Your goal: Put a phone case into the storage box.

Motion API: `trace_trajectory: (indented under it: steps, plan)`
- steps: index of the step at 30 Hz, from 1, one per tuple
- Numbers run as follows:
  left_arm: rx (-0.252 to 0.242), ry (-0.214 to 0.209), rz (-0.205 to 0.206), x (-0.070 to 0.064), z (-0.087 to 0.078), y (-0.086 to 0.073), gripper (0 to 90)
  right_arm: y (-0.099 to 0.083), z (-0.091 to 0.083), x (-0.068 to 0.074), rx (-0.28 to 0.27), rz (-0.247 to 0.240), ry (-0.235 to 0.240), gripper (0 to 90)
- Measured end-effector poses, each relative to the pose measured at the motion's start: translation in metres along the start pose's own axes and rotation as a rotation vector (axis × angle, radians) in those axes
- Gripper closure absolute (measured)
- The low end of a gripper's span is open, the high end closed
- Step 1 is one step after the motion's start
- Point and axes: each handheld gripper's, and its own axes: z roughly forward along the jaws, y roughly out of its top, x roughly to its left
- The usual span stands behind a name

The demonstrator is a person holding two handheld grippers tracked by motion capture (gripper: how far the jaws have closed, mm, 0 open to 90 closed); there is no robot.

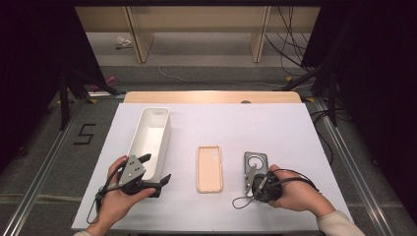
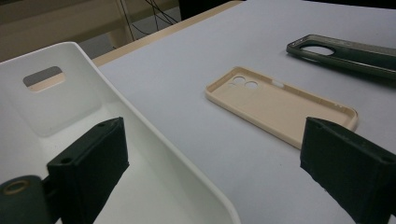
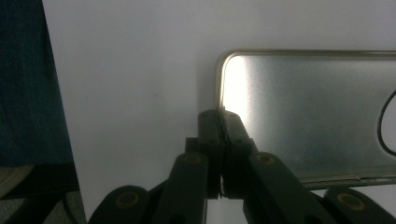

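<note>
A grey phone case [image 1: 255, 161] lies on the white table [image 1: 275, 128], right of centre. My right gripper [image 1: 250, 178] sits at its near end. In the right gripper view the jaws of the right gripper [image 3: 218, 116] are pressed together on the rim at a corner of the grey case [image 3: 308, 112]. A beige phone case [image 1: 210, 168] lies inside-up at the centre. My left gripper [image 1: 157, 168] is open beside the near right corner of a long white bin [image 1: 150, 137]. One jaw is over the bin [image 2: 70, 107], the other over the table near the beige case [image 2: 275, 100].
The bin holds nothing that I can see. Beyond the table's far wooden edge [image 1: 211, 96] are a floor with cables and wooden furniture legs. Dark stands flank the table on both sides. The person's hands come in at the near edge.
</note>
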Motion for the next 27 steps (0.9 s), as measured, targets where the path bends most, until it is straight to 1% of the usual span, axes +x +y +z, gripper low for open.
trace_trajectory:
  steps: [1,2,3,4,6,8,10,12,13,14,15,19,20,21,22,23,25,26,27]
  plan:
    - [-0.002,0.001,-0.002,0.000,0.000,0.000,7.3,-0.001,-0.002,-0.001,-0.023,0.005,-0.001,89.0]
    - [-0.003,0.001,-0.002,0.000,0.000,0.000,7.5,-0.003,-0.008,-0.003,-0.069,0.018,-0.001,89.0]
    - [-0.003,0.001,-0.002,0.000,0.000,0.000,7.5,-0.003,-0.008,-0.003,-0.069,0.018,-0.001,89.0]
    - [-0.003,0.001,-0.002,0.000,0.000,0.000,7.5,-0.004,-0.012,-0.004,-0.108,0.032,0.003,88.9]
    - [-0.004,0.001,-0.003,0.000,0.000,0.000,7.6,-0.005,-0.013,-0.004,-0.118,0.037,0.005,88.9]
    - [-0.004,0.002,-0.005,0.000,0.000,0.000,7.6,-0.006,-0.015,-0.005,-0.150,0.052,0.004,88.9]
    - [-0.004,0.002,-0.004,0.000,0.000,0.000,7.7,-0.007,-0.017,-0.007,-0.194,0.080,-0.003,88.9]
    - [-0.003,0.002,-0.003,0.001,0.000,0.000,7.7,-0.008,-0.018,-0.007,-0.203,0.086,-0.006,88.9]
    - [-0.004,0.002,-0.005,0.001,0.000,0.000,7.7,-0.008,-0.019,-0.008,-0.221,0.093,-0.008,88.9]
    - [-0.003,0.002,-0.003,0.001,0.000,0.000,7.7,-0.010,-0.021,-0.010,-0.261,0.098,-0.027,88.9]
    - [-0.003,0.002,-0.003,0.001,0.000,0.000,7.7,-0.010,-0.021,-0.010,-0.261,0.098,-0.027,88.9]
    - [-0.004,0.001,-0.005,0.001,0.000,0.000,7.7,-0.012,-0.025,-0.014,-0.332,0.134,-0.063,88.9]
    - [-0.004,0.001,-0.003,0.001,0.000,0.000,7.7,-0.013,-0.026,-0.015,-0.342,0.141,-0.063,88.9]
    - [-0.005,0.001,-0.005,0.001,0.000,0.000,7.7,-0.013,-0.026,-0.015,-0.356,0.142,-0.073,88.9]
    - [-0.005,0.002,-0.003,0.001,0.000,0.000,7.7,-0.014,-0.027,-0.016,-0.367,0.154,-0.087,88.9]
    - [-0.005,0.002,-0.004,0.001,0.000,0.000,7.8,-0.014,-0.027,-0.016,-0.372,0.153,-0.083,88.9]
    - [-0.004,0.002,-0.002,0.001,0.000,0.000,7.8,-0.014,-0.028,-0.016,-0.387,0.162,-0.097,88.9]
    - [-0.004,0.002,-0.005,0.001,0.000,0.000,7.8,-0.014,-0.027,-0.016,-0.386,0.160,-0.089,88.8]
    - [-0.004,0.002,-0.004,0.001,0.000,0.000,7.8,-0.014,-0.028,-0.016,-0.390,0.159,-0.103,88.8]
